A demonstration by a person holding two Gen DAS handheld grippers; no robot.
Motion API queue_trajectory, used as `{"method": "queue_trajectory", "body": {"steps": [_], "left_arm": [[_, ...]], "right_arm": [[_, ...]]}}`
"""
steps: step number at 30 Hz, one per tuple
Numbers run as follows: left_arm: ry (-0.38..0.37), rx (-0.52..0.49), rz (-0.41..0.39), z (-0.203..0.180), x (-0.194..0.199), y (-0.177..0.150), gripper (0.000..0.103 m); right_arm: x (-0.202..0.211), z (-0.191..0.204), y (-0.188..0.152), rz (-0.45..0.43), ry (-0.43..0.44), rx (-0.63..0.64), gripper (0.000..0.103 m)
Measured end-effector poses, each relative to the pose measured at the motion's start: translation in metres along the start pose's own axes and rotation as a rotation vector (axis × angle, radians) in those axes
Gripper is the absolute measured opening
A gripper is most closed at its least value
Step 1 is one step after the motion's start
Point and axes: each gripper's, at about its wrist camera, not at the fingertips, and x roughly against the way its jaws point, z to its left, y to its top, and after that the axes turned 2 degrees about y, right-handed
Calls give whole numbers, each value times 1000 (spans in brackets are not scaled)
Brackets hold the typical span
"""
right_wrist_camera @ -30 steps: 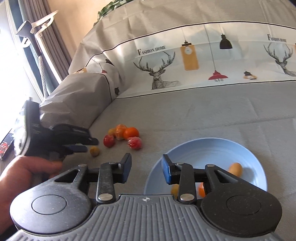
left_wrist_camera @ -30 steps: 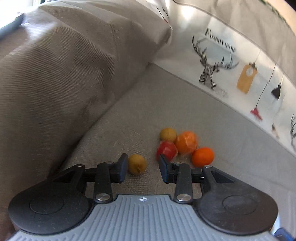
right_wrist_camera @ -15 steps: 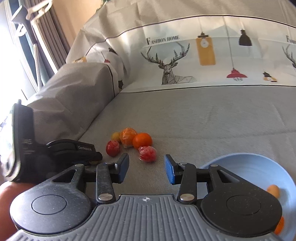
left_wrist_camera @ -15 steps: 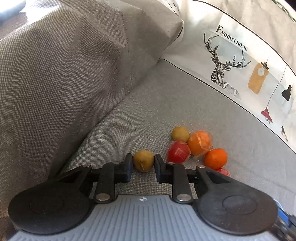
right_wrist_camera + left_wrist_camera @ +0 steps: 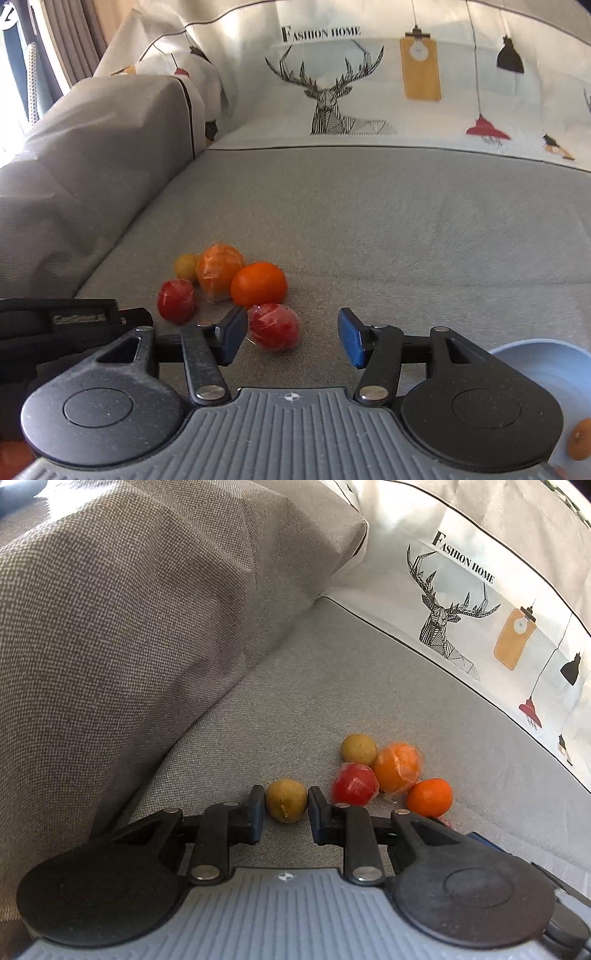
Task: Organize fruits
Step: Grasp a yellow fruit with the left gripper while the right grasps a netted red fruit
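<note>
In the left wrist view my left gripper (image 5: 286, 805) is shut on a small yellow-green fruit (image 5: 286, 800) resting on the grey sofa seat. Beyond it lie another yellow-green fruit (image 5: 358, 749), a wrapped red fruit (image 5: 355, 784), a wrapped orange (image 5: 398, 767) and a bare orange (image 5: 429, 793). In the right wrist view my right gripper (image 5: 291, 338) is open, low over the seat, with a wrapped red fruit (image 5: 273, 326) just inside its left finger. Behind are the bare orange (image 5: 259, 284), wrapped orange (image 5: 219, 271), red fruit (image 5: 176, 301) and yellow fruit (image 5: 185, 265). The left gripper's body (image 5: 70, 325) shows at the left.
A blue bowl (image 5: 543, 360) sits at the lower right with a small orange-brown fruit (image 5: 580, 439) in it. A grey sofa armrest (image 5: 129, 609) rises on the left. A printed deer-pattern cover (image 5: 351, 81) drapes the backrest.
My left gripper moved forward and closed on the yellow-green fruit. My right gripper moved left and forward from over the bowl towards the fruit pile and opened wider.
</note>
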Motion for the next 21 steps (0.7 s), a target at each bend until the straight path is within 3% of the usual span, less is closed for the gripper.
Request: {"method": "queue_trajectory", "body": {"steps": [2,5,6,12,21], "left_arm": [[-2,4,1,1,0,0,27],[-5,8,1,1,1,1,27],[-6,8,-2,1,2,2,27],[-16,-9,-51,-3,15,0,27],[-211,-21,-188,-3,65,-9,27]], "right_arm": [[-6,4,1,12,-3,18,56],[-11,10,0,28,7,60,36],[-10,12,0,28,9,70,35],[11,12,3,-9,41,74,33],[97,-16,1,-139,26,54,33]]}}
